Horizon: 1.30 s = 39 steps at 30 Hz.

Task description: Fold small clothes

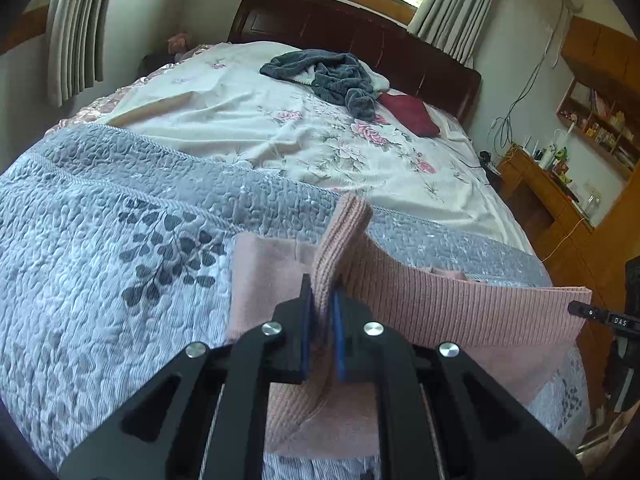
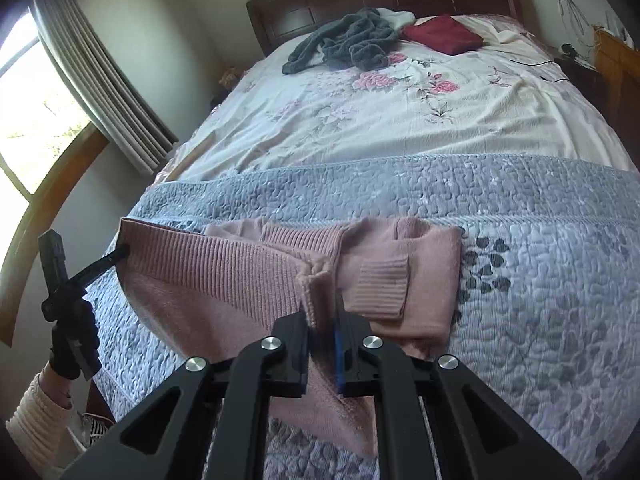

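Your left tool (image 1: 322, 304) is pinching the ribbed hem of the pink sweater (image 1: 440, 304), with a fold of knit standing up between its blue-lined fingers (image 1: 306, 320). Your right tool (image 2: 322, 320) is likewise closed on a bunched piece of the same hem, the fabric rising between its fingers (image 2: 300, 332). The hem band stretches taut between the two grips and is lifted off the bed, while the rest of the sweater lies on the grey quilted bedspread (image 1: 120, 220) at the foot of the bed.

In the right wrist view, one sleeve is folded in across the body of the sweater, and its ribbed cuff (image 2: 382, 286) rests on top, just right of the tool. Your left tool shows at the far left of that view, gripping the hem's end, held by a black-gloved hand (image 2: 74, 344) with a cream ribbed sleeve (image 2: 36, 420) at the wrist.

Farther up the bed, well apart from the sweater, a dark grey garment (image 1: 332, 76) lies crumpled on the floral sheet (image 1: 320, 148), with a dark red cushion (image 1: 410, 114) just beside it near the wooden headboard (image 1: 360, 36).
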Each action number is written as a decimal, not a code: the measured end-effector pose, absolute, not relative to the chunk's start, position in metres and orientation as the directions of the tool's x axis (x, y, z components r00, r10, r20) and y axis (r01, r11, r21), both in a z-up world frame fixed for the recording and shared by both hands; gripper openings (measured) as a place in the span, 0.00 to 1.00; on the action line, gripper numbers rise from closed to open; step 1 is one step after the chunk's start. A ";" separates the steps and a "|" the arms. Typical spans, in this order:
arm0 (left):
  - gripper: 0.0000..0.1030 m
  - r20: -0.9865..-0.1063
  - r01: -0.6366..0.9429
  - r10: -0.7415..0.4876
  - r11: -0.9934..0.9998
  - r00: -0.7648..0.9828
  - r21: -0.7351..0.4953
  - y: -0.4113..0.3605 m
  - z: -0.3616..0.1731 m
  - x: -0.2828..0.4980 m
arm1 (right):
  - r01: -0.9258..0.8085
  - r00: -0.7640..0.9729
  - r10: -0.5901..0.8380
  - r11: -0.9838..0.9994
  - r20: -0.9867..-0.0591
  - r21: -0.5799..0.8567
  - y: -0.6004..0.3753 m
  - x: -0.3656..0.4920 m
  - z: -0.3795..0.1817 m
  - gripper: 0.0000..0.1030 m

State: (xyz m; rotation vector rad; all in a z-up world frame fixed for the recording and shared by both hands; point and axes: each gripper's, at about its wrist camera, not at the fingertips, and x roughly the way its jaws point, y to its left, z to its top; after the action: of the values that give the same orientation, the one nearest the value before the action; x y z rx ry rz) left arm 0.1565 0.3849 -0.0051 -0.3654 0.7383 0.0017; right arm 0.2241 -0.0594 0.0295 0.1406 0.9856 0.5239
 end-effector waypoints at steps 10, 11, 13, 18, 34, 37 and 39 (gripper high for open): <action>0.08 -0.738 -0.189 -0.097 0.937 0.668 -0.293 0.398 -0.068 0.267 | -0.259 0.409 0.434 0.899 -0.803 0.354 -0.052 0.344 -0.034 0.09; 0.08 -0.754 -0.194 -0.090 0.940 0.651 -0.279 0.398 -0.078 0.274 | -0.251 0.397 0.426 0.902 -0.813 0.351 -0.051 0.351 -0.044 0.09; 0.08 -0.778 -0.201 -0.080 0.945 0.623 -0.258 0.397 -0.096 0.284 | -0.234 0.378 0.408 0.911 -0.831 0.340 -0.049 0.362 -0.065 0.09; 0.08 -0.814 -0.242 -0.061 0.939 0.578 -0.242 0.406 -0.129 0.298 | -0.182 0.353 0.390 0.920 -0.851 0.346 -0.052 0.377 -0.102 0.09; 0.26 -0.769 -0.323 0.012 0.912 0.639 -0.254 0.425 -0.091 0.237 | -0.189 0.332 0.403 0.914 -0.853 0.358 -0.089 0.290 -0.089 0.40; 0.31 -0.782 -0.251 -0.043 0.935 0.622 -0.251 0.400 -0.088 0.212 | -0.206 0.264 0.438 0.896 -0.859 0.394 -0.091 0.246 -0.102 0.40; 0.35 -0.799 -0.196 -0.086 0.948 0.595 -0.249 0.379 -0.093 0.197 | -0.201 0.232 0.446 0.892 -0.864 0.406 -0.092 0.223 -0.113 0.40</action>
State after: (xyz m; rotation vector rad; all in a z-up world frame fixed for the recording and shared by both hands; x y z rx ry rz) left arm 0.1974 0.3786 -0.0930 -0.3282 0.9361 0.0653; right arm 0.2227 -0.0925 -0.1132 0.2269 1.2621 0.4497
